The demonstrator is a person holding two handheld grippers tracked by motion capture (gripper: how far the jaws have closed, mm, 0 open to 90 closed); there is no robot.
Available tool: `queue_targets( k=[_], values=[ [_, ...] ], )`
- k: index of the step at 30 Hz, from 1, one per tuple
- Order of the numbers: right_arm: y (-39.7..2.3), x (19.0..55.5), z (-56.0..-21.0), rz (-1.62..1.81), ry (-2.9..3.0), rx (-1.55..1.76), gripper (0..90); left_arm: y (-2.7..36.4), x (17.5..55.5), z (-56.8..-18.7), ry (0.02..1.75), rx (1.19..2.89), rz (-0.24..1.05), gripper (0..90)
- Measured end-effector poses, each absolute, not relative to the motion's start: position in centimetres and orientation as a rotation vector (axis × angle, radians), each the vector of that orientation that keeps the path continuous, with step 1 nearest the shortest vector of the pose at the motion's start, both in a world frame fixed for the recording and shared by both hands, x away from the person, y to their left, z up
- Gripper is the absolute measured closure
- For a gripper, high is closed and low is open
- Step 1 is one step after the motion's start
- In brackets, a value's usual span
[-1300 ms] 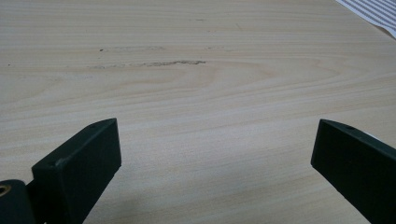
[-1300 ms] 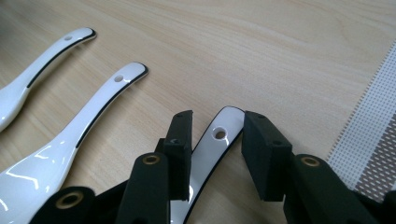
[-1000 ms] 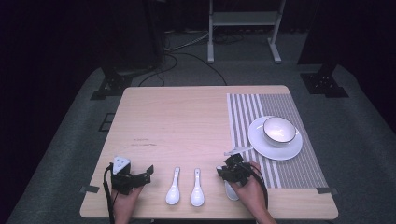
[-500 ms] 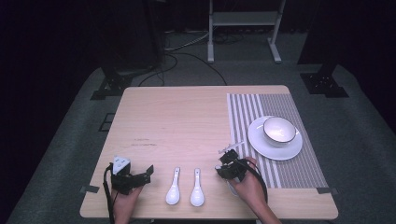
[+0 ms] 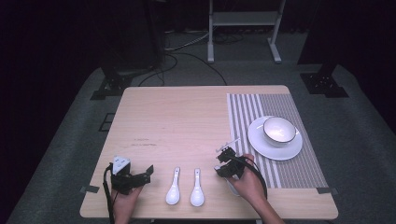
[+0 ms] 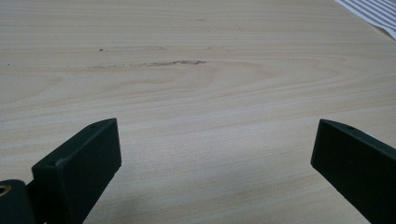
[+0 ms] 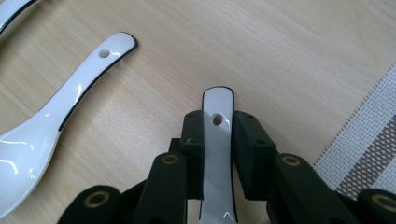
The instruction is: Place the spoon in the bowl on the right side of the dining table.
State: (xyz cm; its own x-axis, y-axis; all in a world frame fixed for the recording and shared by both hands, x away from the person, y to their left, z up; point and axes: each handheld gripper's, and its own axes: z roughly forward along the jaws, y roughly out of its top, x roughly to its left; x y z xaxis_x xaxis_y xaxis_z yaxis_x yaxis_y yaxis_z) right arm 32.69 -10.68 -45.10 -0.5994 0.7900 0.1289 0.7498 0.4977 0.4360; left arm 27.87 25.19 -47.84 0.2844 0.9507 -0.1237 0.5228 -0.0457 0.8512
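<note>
Right gripper (image 7: 218, 140): jaws closed on the handle of a white spoon (image 7: 217, 154), pads flat on both edges; handle tip pokes past the jaws.
Right hand (image 5: 250, 184): near front table (image 5: 187, 116) edge, beside the striped placemat (image 5: 275, 140).
Left gripper (image 6: 215, 163): jaws wide apart, nothing between, over bare wood.
Left hand (image 5: 125, 200): front-left corner.
Loose spoons (image 5: 173, 186): two, lying between the grippers.

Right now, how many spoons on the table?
3. Two white spoons lie side by side near the table's front edge, the left spoon and the middle spoon. The third spoon is clamped by its handle in the right gripper, beside the striped placemat.
</note>
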Motion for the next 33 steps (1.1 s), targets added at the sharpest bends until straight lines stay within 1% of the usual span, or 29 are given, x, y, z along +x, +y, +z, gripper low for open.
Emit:
queue_targets(
  k=[2,3,9,18,21,33],
  values=[
    [-10.9,32.7,-45.0,0.745,2.640,1.370,84.9,25.2,27.9,-47.8,1.357,1.696,0.626,0.2],
    [-11.0,32.7,-44.9,0.745,2.631,1.377,85.6,25.2,27.9,-47.8,1.357,1.695,0.624,0.2],
    [-11.6,32.8,-44.9,0.789,2.630,1.400,85.4,25.2,27.9,-47.8,1.357,1.695,0.625,0.3],
    [-13.9,33.0,-43.8,1.070,2.590,1.503,85.7,25.2,27.9,-47.8,1.356,1.696,0.627,0.2],
    [-15.4,33.1,-43.1,1.201,2.553,1.554,85.7,25.2,27.9,-47.8,1.358,1.695,0.627,0.2],
    [-20.7,33.3,-40.5,1.446,2.335,1.650,85.5,25.2,27.9,-47.8,1.359,1.694,0.628,0.2]
  ],
)
